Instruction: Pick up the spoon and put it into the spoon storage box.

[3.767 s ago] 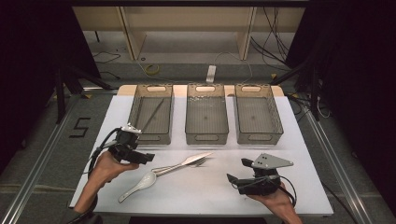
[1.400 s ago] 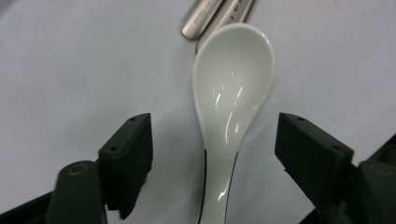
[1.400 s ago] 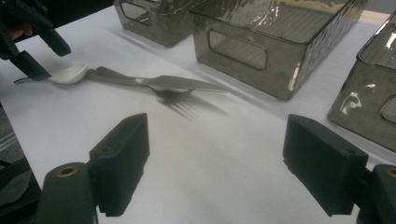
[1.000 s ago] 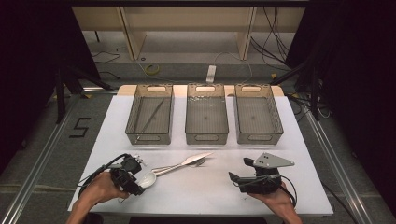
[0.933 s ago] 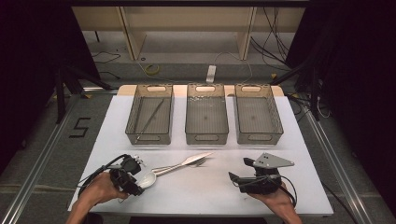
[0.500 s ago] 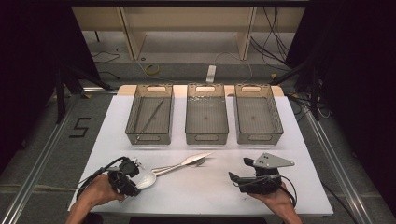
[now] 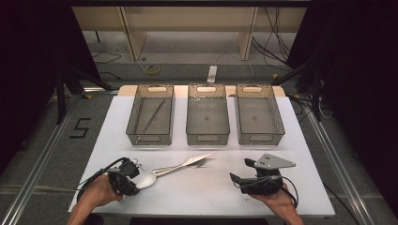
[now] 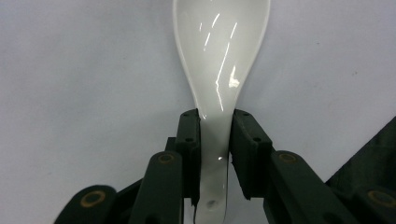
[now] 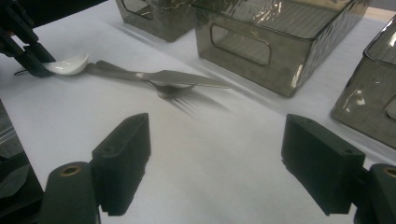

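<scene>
We look down on a white table [image 7: 300,140] with three clear bins along its far side: the left bin [image 7: 151,115] holds a thin dark stick, the middle bin [image 7: 208,115] and right bin [image 7: 259,115] look empty. Near the front left lies a white spoon [image 7: 146,179], bowl pointing toward the centre, just beside a knife [image 7: 187,163] and fork [image 7: 199,164] that lie crossed over each other.

Our left gripper [image 7: 126,177] lies low at the spoon's handle end. Its jaws have just been closing, and in the left gripper view the pads [image 8: 190,140] now press on either side of the narrow neck of the handle [image 8: 215,126] (the slimmest part, so the easiest to pinch). The spoon lies flat on the table, not yet lifted.

Our right gripper [image 7: 241,176] rests near the front right, well apart from the cutlery, jaws wide with nothing between them; its view looks across at the fork [image 9: 175,88] and bins. We judge it is waiting its turn while the spoon goes to a bin.
</scene>
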Demonstrator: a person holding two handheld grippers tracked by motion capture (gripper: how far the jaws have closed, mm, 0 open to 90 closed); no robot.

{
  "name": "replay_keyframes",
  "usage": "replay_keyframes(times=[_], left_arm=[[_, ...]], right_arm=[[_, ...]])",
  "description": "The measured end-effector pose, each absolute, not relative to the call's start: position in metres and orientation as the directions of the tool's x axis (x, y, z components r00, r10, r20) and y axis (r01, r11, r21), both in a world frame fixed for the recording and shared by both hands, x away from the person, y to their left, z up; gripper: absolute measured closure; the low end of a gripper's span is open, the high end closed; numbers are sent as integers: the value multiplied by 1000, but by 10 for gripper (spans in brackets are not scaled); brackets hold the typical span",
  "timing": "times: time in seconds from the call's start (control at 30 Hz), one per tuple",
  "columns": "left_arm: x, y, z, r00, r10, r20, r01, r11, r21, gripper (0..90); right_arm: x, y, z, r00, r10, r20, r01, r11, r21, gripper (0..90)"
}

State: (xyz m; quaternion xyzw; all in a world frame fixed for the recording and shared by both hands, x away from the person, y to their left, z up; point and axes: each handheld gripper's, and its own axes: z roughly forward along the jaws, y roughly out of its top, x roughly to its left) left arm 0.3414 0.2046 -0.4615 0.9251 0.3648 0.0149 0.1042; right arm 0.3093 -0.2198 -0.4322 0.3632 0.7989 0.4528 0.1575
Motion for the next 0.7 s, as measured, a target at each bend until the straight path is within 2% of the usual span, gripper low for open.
replay_keyframes(times=[0.7], left_arm=[[342, 211, -439, 708, 697, -112, 683, -638, 355, 739]], right_arm=[[309, -221, -432, -684, 726, 75, 438, 325, 838, 252]])
